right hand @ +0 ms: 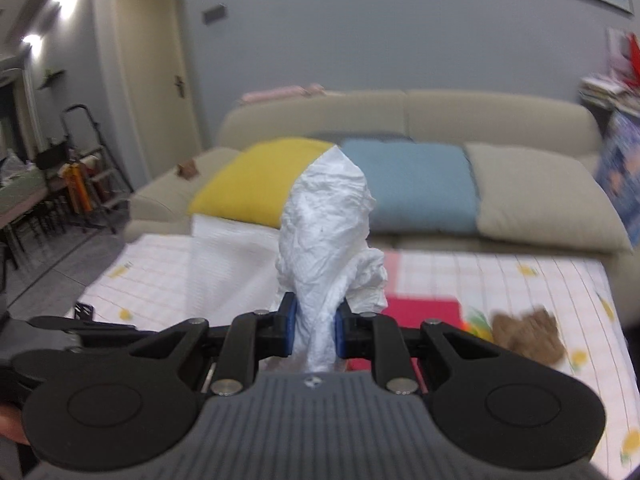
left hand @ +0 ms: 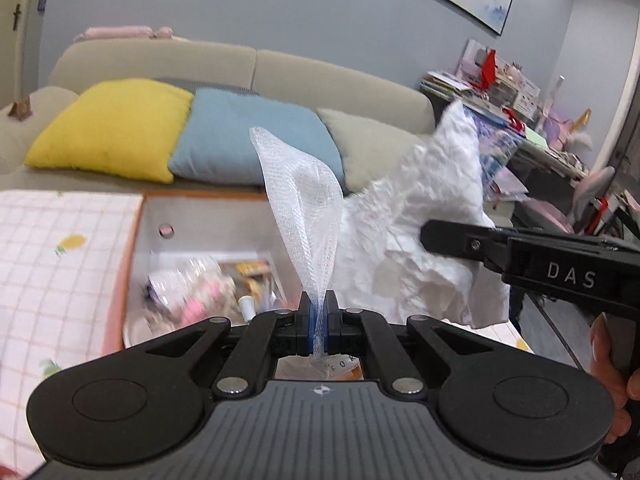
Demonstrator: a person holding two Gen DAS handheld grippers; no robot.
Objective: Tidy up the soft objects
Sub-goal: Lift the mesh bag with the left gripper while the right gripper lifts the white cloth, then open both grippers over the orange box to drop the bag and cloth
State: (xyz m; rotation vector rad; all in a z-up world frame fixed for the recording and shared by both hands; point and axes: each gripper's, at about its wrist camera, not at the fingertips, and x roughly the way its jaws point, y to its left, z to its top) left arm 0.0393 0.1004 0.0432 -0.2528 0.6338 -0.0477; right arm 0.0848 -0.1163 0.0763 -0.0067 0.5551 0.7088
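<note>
My left gripper [left hand: 318, 320] is shut on a strip of white foam mesh [left hand: 304, 200] that stands up from its blue pads. My right gripper [right hand: 314, 330] is shut on a crumpled white paper sheet [right hand: 326, 236]. That sheet also shows in the left wrist view [left hand: 420, 216], with the right gripper's black body [left hand: 540, 264] coming in from the right. Both grippers are held above a table with a checked cloth [right hand: 500, 280].
An open white box with an orange rim [left hand: 138, 232] sits on the cloth and holds several small items. A brown soft object [right hand: 528, 334] and a red flat item [right hand: 424, 308] lie on the cloth. Behind are a sofa [right hand: 440, 116] with yellow, blue and beige cushions, and cluttered shelves [left hand: 500, 84].
</note>
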